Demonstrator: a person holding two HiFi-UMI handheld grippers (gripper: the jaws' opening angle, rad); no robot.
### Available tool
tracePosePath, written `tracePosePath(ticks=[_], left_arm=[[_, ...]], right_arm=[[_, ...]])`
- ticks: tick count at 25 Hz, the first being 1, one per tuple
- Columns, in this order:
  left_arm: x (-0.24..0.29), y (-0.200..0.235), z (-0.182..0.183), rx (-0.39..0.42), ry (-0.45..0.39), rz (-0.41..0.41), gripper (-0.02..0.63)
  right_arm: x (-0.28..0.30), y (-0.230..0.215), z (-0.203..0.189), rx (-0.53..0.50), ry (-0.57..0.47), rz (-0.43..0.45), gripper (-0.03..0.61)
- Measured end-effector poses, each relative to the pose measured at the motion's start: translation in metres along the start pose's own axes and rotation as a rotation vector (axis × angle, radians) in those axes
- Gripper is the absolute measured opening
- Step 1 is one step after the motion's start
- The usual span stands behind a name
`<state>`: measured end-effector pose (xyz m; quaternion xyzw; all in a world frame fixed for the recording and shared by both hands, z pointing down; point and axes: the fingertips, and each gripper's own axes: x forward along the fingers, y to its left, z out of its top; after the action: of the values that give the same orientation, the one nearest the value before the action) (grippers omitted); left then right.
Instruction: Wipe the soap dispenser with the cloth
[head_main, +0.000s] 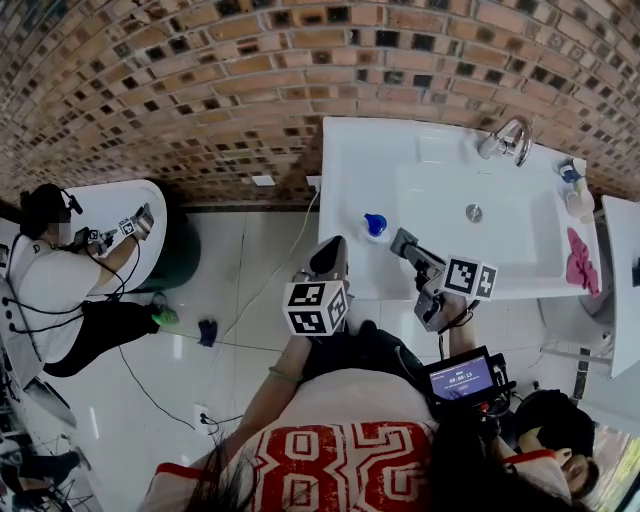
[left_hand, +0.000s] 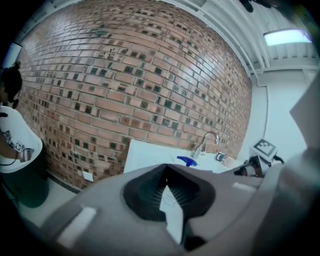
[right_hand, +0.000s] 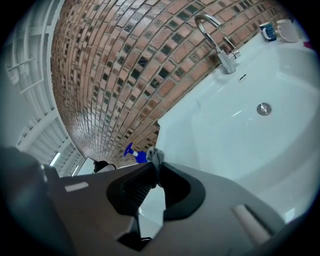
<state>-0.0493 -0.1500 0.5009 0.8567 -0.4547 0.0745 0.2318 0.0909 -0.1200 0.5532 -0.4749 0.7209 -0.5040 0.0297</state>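
Far left of the sink (head_main: 350, 170), another person (head_main: 55, 285) sits on the tiled floor. The left gripper (left_hand: 166, 169) hovers off the sink's front left corner, jaw tips together with nothing between them. The soap dispenser (head_main: 375, 226), with a blue pump top, stands on the sink's left front deck, just left of the basin (head_main: 440, 230). Beside it to the right, over the sink's front edge, the right gripper (right_hand: 156, 167) has its jaws closed on a small grey cloth (right_hand: 154, 156), which sits just in front of the blue pump; whether they touch cannot be told. The basin shows its drain (head_main: 474, 212), with the tap (head_main: 508, 138) behind it. A cup (head_main: 578, 203) stands at the sink's back right corner, contents not visible. A pink rag (head_main: 578, 262) lies on the sink's right edge.
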Motion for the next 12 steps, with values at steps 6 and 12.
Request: tracePosePath(ticks=[6, 12], left_arm=[[0.001, 0.000, 0.001, 0.000, -0.001, 0.002, 0.003], [0.002, 0.001, 0.000, 0.003, 0.000, 0.012, 0.003]], right_arm=[[0.010, 0.000, -0.007, -0.009, 0.034, 0.002, 0.046], [0.020, -0.014, -0.013, 0.003, 0.073, -0.018, 0.045]])
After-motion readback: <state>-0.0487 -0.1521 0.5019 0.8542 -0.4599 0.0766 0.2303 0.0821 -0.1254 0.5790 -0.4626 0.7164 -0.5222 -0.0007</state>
